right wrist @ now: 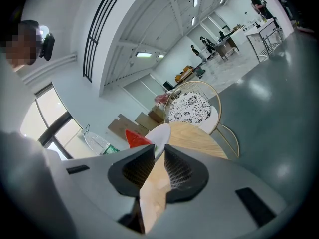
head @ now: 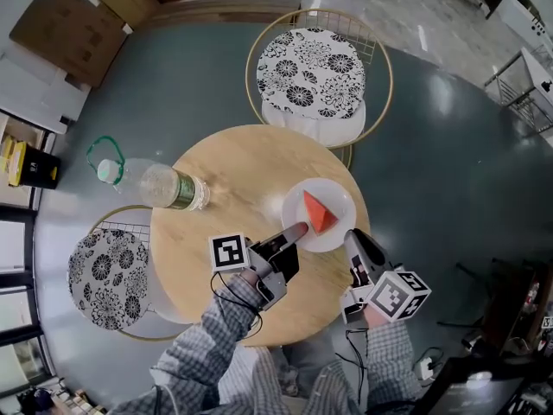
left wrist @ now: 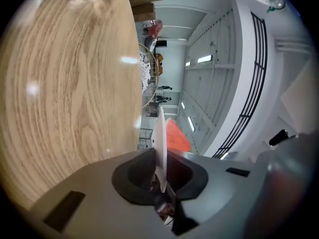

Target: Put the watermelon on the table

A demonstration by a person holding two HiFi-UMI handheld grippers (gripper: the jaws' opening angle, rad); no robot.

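A red watermelon wedge (head: 318,213) lies on a small white plate (head: 337,199) over the right part of the round wooden table (head: 242,171). My left gripper (head: 298,229) is shut on the plate's near-left rim. In the left gripper view the plate (left wrist: 160,133) runs edge-on between the jaws of that gripper (left wrist: 159,157), with the wedge (left wrist: 175,136) beyond. My right gripper (head: 350,234) meets the near-right rim. Its tips (right wrist: 160,147) close on the edge of the plate (right wrist: 158,132), with the wedge (right wrist: 135,138) to the left. Whether the plate rests on the wood I cannot tell.
A plastic water bottle (head: 160,184) lies on its side at the table's left edge. A wire chair with a black-and-white floral cushion (head: 311,72) stands beyond the table, and another (head: 108,275) at its near left. Flattened cardboard boxes (head: 69,24) lie on the floor at top left.
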